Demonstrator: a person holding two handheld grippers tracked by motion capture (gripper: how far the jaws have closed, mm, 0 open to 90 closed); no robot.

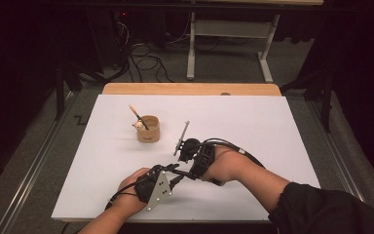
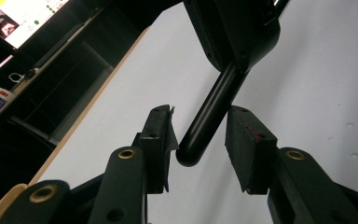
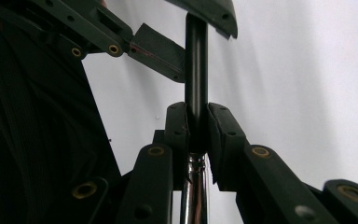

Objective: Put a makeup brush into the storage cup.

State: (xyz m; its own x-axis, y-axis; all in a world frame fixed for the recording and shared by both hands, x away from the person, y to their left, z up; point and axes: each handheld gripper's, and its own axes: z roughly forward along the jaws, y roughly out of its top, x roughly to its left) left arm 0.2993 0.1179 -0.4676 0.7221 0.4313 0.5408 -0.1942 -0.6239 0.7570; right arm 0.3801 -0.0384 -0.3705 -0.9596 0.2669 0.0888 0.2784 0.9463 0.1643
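Note:
A pen with a black barrel (image 3: 196, 70) and a shiny silver section (image 3: 195, 186) is clamped between the pads of my right gripper (image 3: 196, 112), which is shut on it. In the high view the pen (image 1: 181, 135) sticks up and away from the right gripper (image 1: 185, 151) near the table's middle. My left gripper (image 1: 175, 173) reaches in from the left. Its jaws (image 2: 198, 121) straddle the pen's black rounded end (image 2: 209, 116). One pad (image 2: 161, 135) brushes that end, while the other pad (image 2: 244, 140) stands apart from it.
A round wooden cup (image 1: 148, 129) stands on the white table sheet (image 1: 253, 122) at the left of centre, with a pencil (image 1: 137, 116) and a small white thing in it. Beyond the table's wooden far edge (image 1: 190, 88) lie cables and a desk frame.

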